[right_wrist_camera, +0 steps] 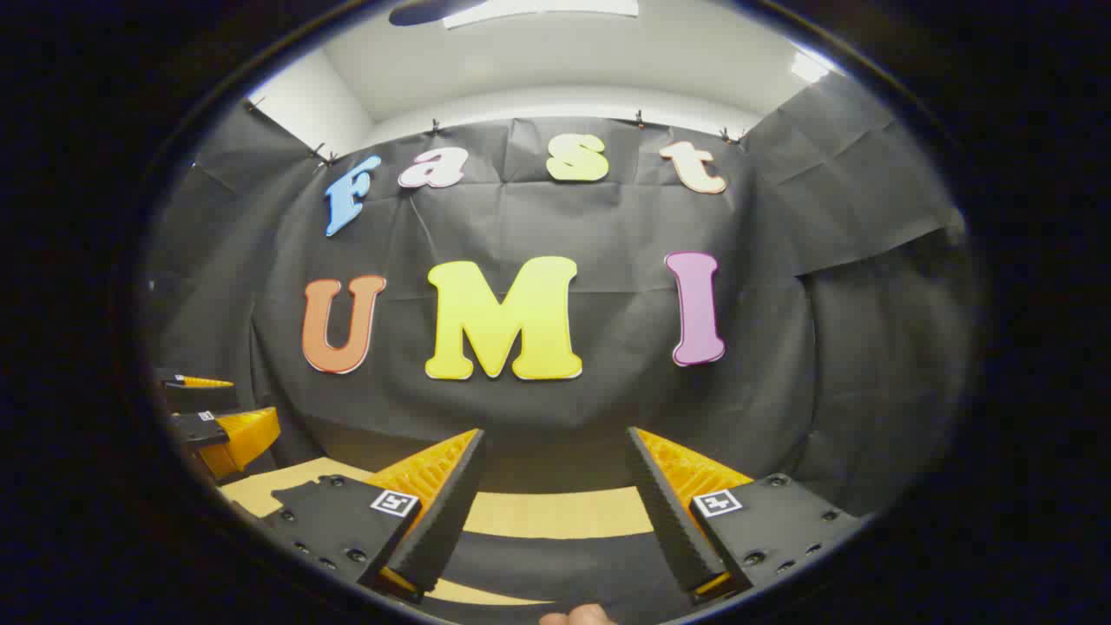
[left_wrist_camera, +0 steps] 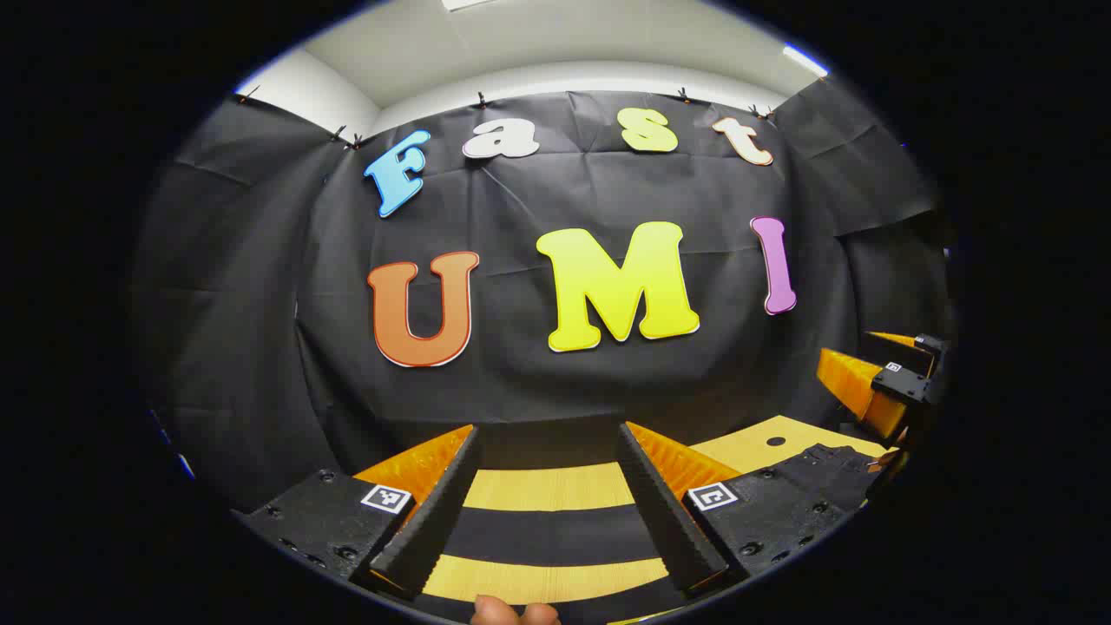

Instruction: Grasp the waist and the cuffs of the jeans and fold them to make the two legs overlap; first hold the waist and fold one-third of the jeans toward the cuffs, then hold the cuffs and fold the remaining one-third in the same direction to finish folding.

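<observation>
Wooden table (left_wrist_camera: 547, 488); dark jeans (left_wrist_camera: 555, 531) lying across.

— How many grippers?

— Two: the left gripper (left_wrist_camera: 548, 427) and the right gripper (right_wrist_camera: 555, 431), each with two fingers (left_wrist_camera: 434, 512), so four fingers in all.

— Square markers?

— One on each finger's base, so two on the left gripper (left_wrist_camera: 386, 497) and two on the right (right_wrist_camera: 395, 502).

— Jeans?

— One dark pair of jeans (left_wrist_camera: 825, 473) on one wooden table (left_wrist_camera: 547, 488).

— Lights?

— Two ceiling lights (right_wrist_camera: 538, 7).

— Anything of the person?

— One fingertip (left_wrist_camera: 512, 612) at the bottom edge of each view. The clips along the top of the cloth are too small for a sure count.
</observation>
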A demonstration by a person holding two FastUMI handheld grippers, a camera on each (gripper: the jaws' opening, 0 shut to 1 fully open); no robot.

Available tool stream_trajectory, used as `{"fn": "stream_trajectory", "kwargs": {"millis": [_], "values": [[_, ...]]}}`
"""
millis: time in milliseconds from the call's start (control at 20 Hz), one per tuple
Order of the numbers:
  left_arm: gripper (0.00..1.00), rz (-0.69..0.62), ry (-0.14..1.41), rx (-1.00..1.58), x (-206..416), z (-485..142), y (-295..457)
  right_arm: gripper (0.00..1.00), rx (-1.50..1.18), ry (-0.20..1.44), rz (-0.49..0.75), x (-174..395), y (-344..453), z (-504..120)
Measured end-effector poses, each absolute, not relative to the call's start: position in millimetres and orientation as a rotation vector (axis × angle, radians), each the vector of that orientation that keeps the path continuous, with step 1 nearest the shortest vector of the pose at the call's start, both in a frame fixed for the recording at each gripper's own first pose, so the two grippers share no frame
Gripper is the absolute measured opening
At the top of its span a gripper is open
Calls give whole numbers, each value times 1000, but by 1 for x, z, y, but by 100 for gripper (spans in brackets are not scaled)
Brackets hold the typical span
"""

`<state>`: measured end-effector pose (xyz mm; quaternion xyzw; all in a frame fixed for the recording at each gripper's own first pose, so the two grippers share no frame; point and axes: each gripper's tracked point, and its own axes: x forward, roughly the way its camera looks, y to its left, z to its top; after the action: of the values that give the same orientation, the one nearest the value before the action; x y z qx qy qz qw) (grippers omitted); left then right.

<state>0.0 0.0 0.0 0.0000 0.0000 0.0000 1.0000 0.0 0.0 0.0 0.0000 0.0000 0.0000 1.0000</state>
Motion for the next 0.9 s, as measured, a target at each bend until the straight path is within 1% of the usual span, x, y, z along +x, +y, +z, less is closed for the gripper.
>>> {"fn": "stream_trajectory", "kwargs": {"millis": [50,300,700,900], "values": [[99,-2,3,-10,0,-1,0,99,8,6,-1,1,0,-2],[100,38,10,-24,-4,-6,19,98,23,52,-4,6,2,-10],[100,88,33,-16,-15,-20,39,99,-26,71,61,-1,21,-16],[99,99,30,-24,-16,-18,44,99,-30,67,74,-4,25,-15]]}}
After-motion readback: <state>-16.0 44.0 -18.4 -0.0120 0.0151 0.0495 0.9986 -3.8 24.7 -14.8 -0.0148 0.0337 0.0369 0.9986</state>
